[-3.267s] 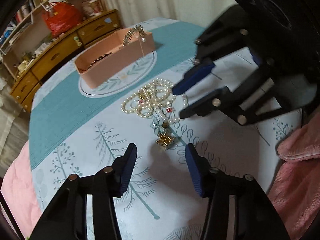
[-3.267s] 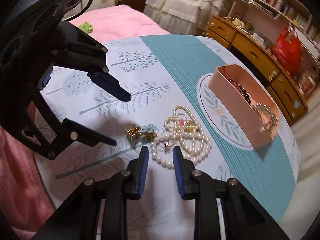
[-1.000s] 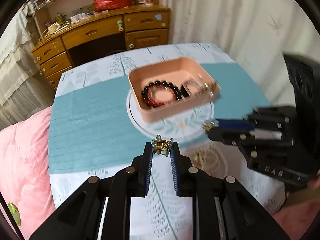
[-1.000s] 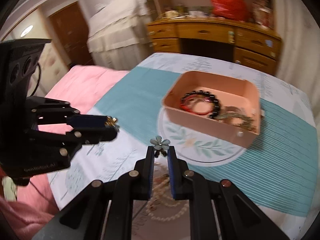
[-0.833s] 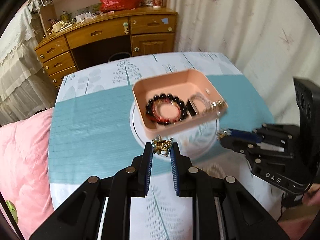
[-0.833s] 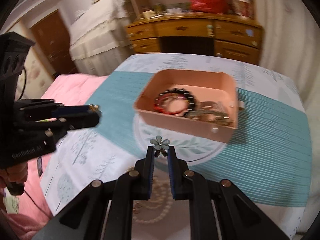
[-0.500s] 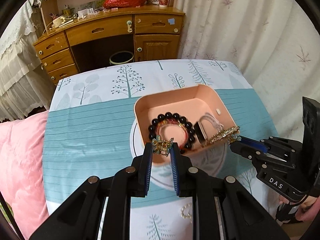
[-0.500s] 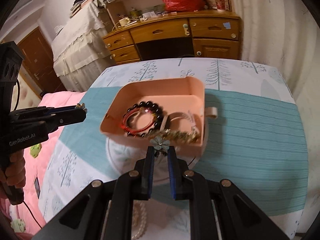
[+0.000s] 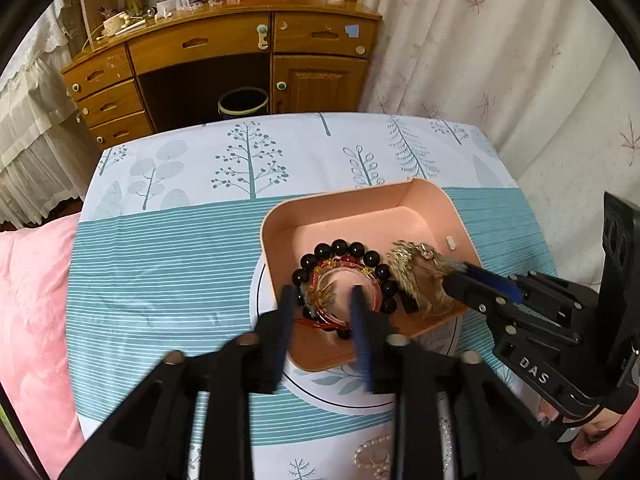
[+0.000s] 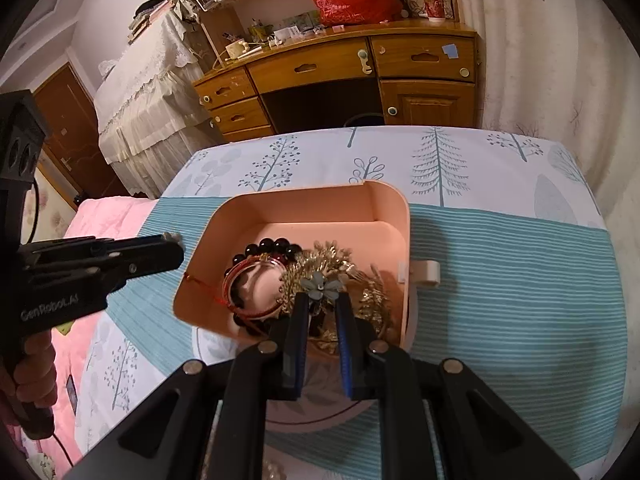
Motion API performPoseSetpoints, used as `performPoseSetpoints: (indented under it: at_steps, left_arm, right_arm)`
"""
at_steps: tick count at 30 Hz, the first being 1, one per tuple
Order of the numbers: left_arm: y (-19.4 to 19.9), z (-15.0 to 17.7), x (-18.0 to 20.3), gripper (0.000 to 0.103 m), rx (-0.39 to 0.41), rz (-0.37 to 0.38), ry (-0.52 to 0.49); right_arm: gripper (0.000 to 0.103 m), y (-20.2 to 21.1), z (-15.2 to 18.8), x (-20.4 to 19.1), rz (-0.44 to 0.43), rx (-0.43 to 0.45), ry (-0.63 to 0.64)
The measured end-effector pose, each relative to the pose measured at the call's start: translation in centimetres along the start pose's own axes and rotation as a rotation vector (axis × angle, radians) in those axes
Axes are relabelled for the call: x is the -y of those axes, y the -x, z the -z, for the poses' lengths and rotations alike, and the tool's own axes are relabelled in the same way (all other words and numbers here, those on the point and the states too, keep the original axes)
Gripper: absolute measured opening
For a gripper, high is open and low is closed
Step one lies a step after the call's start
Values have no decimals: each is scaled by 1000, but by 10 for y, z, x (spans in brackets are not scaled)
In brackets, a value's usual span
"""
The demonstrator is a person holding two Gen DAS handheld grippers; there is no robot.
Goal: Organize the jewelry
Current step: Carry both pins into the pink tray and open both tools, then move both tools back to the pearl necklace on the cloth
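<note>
A pink tray (image 9: 424,200) (image 10: 312,204) sits on a round plate (image 9: 344,396) and holds a black bead bracelet (image 9: 340,248), a red bangle (image 10: 236,284) and gold hair ornaments (image 9: 416,268). My left gripper (image 9: 322,300) hangs open over the tray's near side, and the gold flower clip (image 9: 320,300) lies among the bracelets just below it. My right gripper (image 10: 322,300) is shut on a pale blue flower clip (image 10: 322,286) over the gold ornaments (image 10: 320,260) in the tray; it also shows in the left wrist view (image 9: 480,280).
A pearl necklace (image 9: 372,456) lies on the tablecloth near the front edge. A wooden desk (image 9: 224,60) and a dark bin (image 9: 242,102) stand behind the table. A pink bed (image 10: 100,220) is at the left, curtains at the right.
My left gripper has opened and let the gold flower clip drop into the tray. Both grippers have moved forward over the tray. The right one still holds the blue flower clip.
</note>
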State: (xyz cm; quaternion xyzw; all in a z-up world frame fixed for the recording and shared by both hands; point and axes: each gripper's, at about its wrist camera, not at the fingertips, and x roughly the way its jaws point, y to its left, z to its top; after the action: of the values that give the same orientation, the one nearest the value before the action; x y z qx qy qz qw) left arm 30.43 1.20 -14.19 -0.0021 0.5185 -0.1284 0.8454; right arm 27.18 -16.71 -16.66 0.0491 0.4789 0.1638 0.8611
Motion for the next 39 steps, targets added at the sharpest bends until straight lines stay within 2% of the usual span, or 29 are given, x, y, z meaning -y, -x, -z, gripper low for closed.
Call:
performPoseSetpoints:
  at_steps: [2,4,7,9,14,18,20,22,24,34,39]
  left_arm:
    - [-1,0,0,49,-9,2,2]
    - [-2,1,0,50,-12,6,8]
    - [-2,1,-1,53,-27,1,17]
    - [-2,2,-2,60,-36,-5,22]
    - [6,14,-3,66,-70,-39,32]
    - [19,25,-1,83,-105,-64,27]
    - [29,33,2,85,-107,-87,9]
    - [36,42,4,89,-114,-112,1]
    - [44,53,4,92,-124,-129,6]
    - [80,117,15,92,-153,-175,22]
    - [93,145,26,92,-146,-176,8]
  right_arm:
    - [20,-2,0,1,6,-8,-12]
    - [28,0,1,2,-1,-4,-20]
    - [32,5,1,2,6,8,-25]
    - [35,8,1,3,7,10,-38]
    - [44,21,1,10,9,18,-84]
    - [58,37,3,10,4,-4,-122]
    - [62,47,6,8,-11,-4,-129]
    - [72,55,10,6,-19,-9,-126]
    - [75,62,18,2,-22,-25,-106]
    - [76,86,81,-22,-28,-138,48]
    - [76,93,115,-36,-19,-178,187]
